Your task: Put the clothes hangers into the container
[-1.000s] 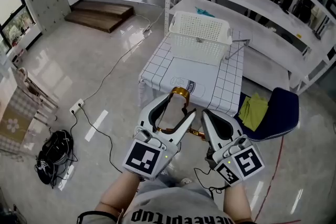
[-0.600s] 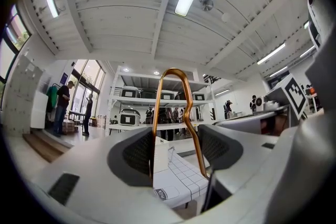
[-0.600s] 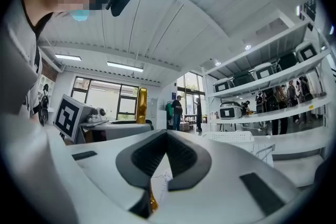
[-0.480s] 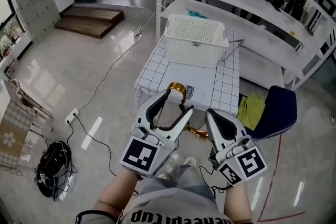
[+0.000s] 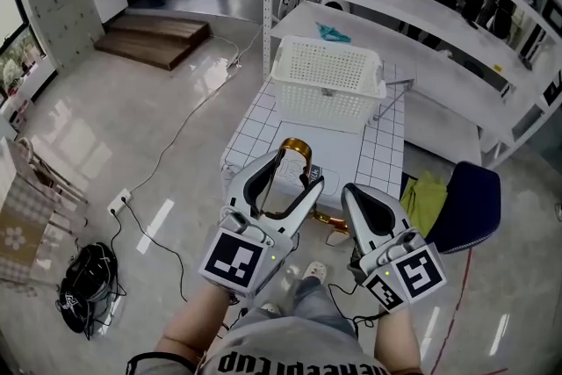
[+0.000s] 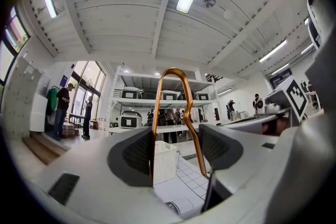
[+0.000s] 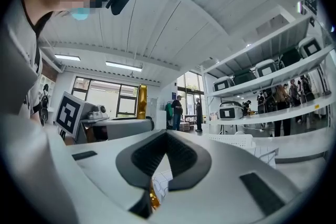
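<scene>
Glossy floor [image 5: 132,127] and one white shelf unit [image 5: 421,13] surround one grid-covered table [image 5: 386,158], with one white basket [image 5: 325,75] at its far end. A person carries one gold hanger [image 5: 295,151] above the table's near edge, well short of the basket. The left gripper [image 5: 297,176] has both pads against the hook loop, while the right gripper [image 5: 356,198], just right of it, has its jaws pressed together, with a gold piece showing at their base.

Glossy floor [image 5: 88,145], white shelving [image 5: 421,4], wooden step [image 5: 154,35]
</scene>
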The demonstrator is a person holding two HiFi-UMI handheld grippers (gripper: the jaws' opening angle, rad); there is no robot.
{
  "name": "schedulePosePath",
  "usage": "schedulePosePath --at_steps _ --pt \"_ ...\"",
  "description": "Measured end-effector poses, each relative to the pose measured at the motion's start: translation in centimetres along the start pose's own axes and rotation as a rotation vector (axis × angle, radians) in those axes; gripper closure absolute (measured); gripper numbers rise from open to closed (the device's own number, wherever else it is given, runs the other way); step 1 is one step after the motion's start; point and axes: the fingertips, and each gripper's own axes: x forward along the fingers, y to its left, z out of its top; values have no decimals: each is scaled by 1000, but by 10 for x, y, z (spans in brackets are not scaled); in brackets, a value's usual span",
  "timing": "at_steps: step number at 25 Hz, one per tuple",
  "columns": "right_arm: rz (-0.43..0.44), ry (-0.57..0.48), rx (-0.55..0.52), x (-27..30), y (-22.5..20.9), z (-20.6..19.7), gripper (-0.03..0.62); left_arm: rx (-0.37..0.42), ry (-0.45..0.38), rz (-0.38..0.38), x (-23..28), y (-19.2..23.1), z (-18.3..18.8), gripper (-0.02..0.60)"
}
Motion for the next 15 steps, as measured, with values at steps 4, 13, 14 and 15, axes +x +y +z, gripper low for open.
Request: schedulePosePath --at_steps 4,13,14,15 --pt "23 -1 5 18 -28 2 582 -7 3 19 30 11 -1 285" --pt "71 -6 11 45 -90 3 582 34 -26 72 93 28 -3 286" --pt "75 -8 12 47 -96 4 582 26 -18 78 99 28 -4 287" --pt "78 -9 12 48 -103 4 582 20 -12 83 105 28 -5 287"
